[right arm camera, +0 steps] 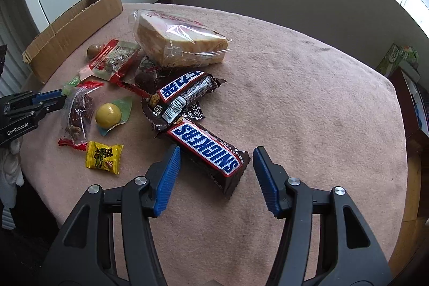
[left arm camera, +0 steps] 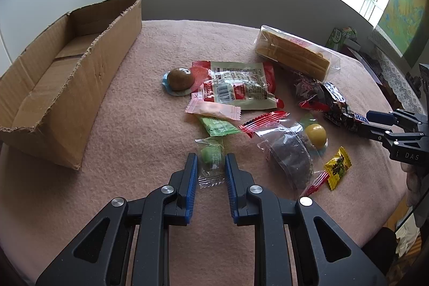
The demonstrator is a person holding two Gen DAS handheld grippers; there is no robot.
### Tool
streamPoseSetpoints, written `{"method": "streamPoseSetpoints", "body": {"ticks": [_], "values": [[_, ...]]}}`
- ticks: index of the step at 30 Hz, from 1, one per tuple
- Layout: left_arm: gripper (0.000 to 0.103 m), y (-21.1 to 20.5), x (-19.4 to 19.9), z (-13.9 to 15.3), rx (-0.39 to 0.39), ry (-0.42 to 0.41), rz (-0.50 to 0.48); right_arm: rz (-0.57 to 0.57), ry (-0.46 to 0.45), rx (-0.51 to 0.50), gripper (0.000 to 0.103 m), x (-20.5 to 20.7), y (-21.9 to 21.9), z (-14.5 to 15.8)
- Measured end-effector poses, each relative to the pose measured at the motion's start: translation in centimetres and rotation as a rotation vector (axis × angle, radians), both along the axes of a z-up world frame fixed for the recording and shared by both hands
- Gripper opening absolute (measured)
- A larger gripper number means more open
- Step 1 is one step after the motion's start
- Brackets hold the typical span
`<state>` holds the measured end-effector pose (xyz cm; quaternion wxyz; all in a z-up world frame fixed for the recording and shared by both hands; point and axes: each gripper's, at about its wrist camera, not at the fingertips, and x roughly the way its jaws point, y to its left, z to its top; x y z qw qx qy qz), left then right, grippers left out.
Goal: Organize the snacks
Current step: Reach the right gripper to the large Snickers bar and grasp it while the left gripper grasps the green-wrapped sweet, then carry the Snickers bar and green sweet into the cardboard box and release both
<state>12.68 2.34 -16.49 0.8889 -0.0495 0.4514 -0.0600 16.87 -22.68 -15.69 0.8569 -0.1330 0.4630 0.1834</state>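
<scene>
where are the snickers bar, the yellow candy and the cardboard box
snickers bar [right arm camera: 206, 149], right wrist view, on the white logo panel
yellow candy [right arm camera: 103, 157], right wrist view, middle of the wrapper
cardboard box [left arm camera: 88, 87], left wrist view, on the long outer side wall

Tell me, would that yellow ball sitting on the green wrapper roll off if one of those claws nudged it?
Probably, yes. The yellow ball looks smooth and round, so a nudge would likely send it rolling, though the soft pink cloth might slow it. It rests on a flat green wrapper which would hardly hold it. The glossy surface may also slip between the fingers.
</scene>
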Motion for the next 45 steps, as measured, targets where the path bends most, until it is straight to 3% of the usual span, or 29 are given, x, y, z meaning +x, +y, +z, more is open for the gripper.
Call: {"method": "streamPoseSetpoints", "body": {"ticks": [4,11,16,19,35,45], "values": [[0.019,-0.2,-0.1,0.0,0.007,-0.001,0.002,0.085,-0.015,-0.037,0.066,0.7,1.2,0.2],[0.019,-0.2,0.0,0.0,0.007,-0.001,-0.002,0.15,0.097,-0.034,0.065,1.8,2.4,-1.0],[0.018,0.0,0.0,-0.1,-0.003,-0.004,-0.006,0.119,0.104,-0.012,0.036,0.4,1.6,-1.0],[0.018,0.3,-0.1,-0.1,-0.018,-0.006,-0.005,0.068,0.114,0.045,0.034,0.1,0.6,-0.8],[0.017,1.8,-2.3,0.3,-0.047,-0.021,0.019,-0.082,0.024,0.182,0.03,-4.6,-0.9,0.4],[0.017,3.3,-3.9,4.0,-0.057,-0.113,0.049,-0.01,-0.079,0.213,0.03,-5.0,3.6,5.3]]}}
